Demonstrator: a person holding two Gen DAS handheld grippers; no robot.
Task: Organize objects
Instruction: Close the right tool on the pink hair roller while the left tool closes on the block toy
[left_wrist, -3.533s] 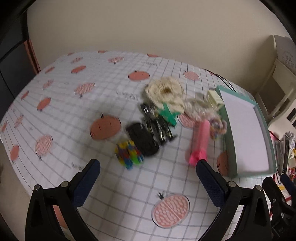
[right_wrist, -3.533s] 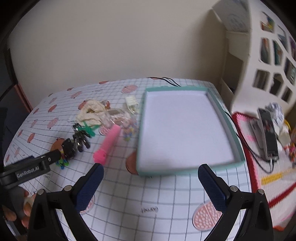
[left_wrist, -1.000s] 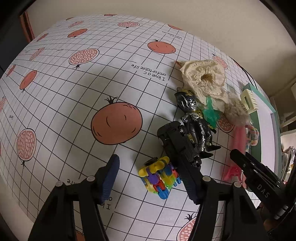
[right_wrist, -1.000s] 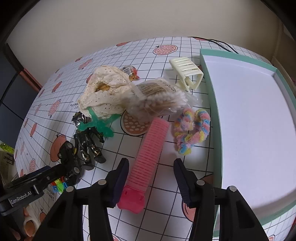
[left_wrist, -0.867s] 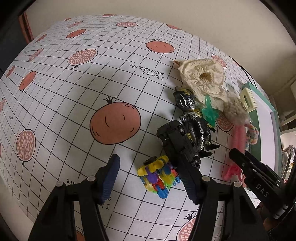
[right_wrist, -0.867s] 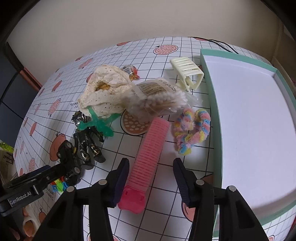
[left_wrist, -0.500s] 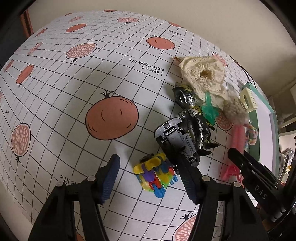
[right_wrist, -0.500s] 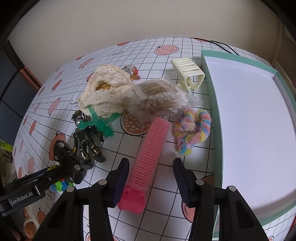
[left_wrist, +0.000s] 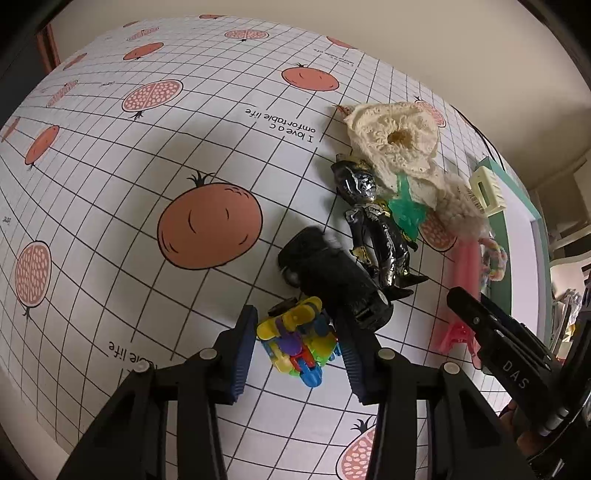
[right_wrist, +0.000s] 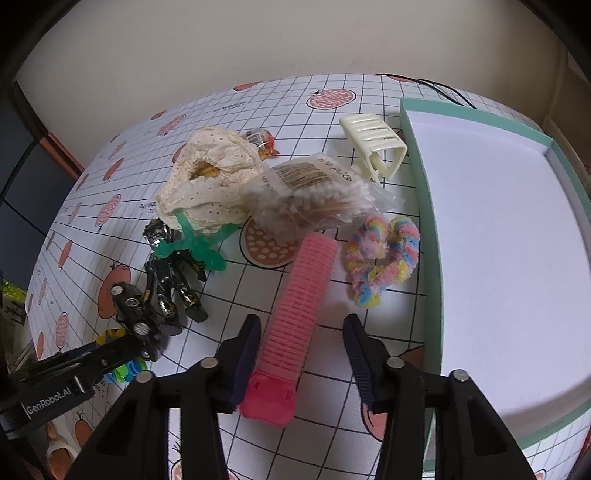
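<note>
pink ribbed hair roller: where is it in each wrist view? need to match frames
Left wrist: the pink ribbed plastic hair roller lies at the right, partly behind the right gripper, beside the teal tray.
Right wrist: the roller is centre-bottom, between the right gripper's open fingers.
Shared landmark: the black and gold action figure.

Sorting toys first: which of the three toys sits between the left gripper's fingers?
The multicoloured block toy, flanked by the left gripper. The black toy car and black-gold action figure lie beyond it.
</note>
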